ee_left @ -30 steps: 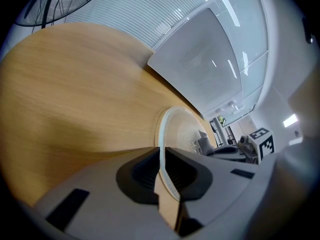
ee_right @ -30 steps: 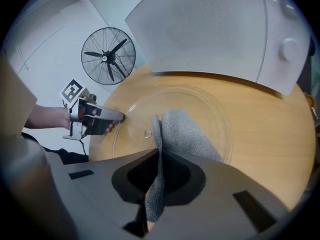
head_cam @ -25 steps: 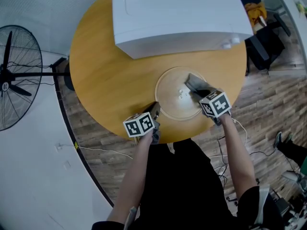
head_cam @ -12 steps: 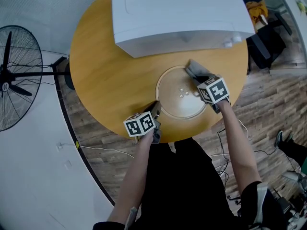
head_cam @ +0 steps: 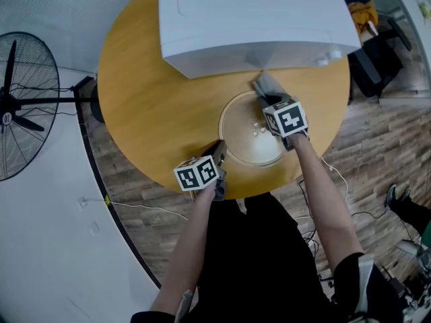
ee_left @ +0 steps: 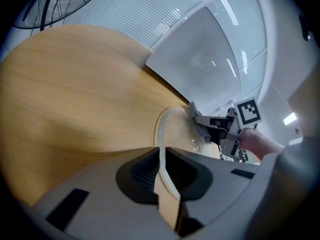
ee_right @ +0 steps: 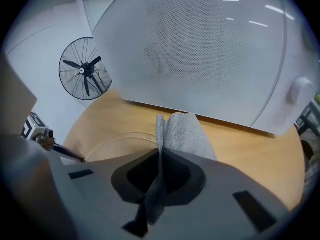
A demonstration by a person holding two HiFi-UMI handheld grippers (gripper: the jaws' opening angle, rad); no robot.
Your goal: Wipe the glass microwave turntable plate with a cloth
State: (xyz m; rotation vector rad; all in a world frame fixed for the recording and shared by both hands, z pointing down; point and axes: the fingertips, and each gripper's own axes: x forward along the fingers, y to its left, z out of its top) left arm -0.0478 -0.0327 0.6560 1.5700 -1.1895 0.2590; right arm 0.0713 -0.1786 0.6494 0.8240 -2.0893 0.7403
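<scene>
Now the clear round glass plate (head_cam: 237, 130), thick-rimmed with small knobs at its middle, lies on the wooden desk (head_cam: 148, 99) at frame centre, below the white microwave (head_cam: 249, 19). The left claw (head_cam: 217, 155) pinches its lower-left rim; the right claw (head_cam: 264, 99) clenches a grey cloth (head_cam: 265, 84) at its upper edge.

Both forearms reached forward and down over the counter (head_cam: 155, 106). The left tongs (head_cam: 219, 152) gripped the near rim of the glass plate (head_cam: 241, 145). The right tongs (head_cam: 264, 97), stretched farther out, pinched a grey cloth (head_cam: 267, 83) tight.
</scene>
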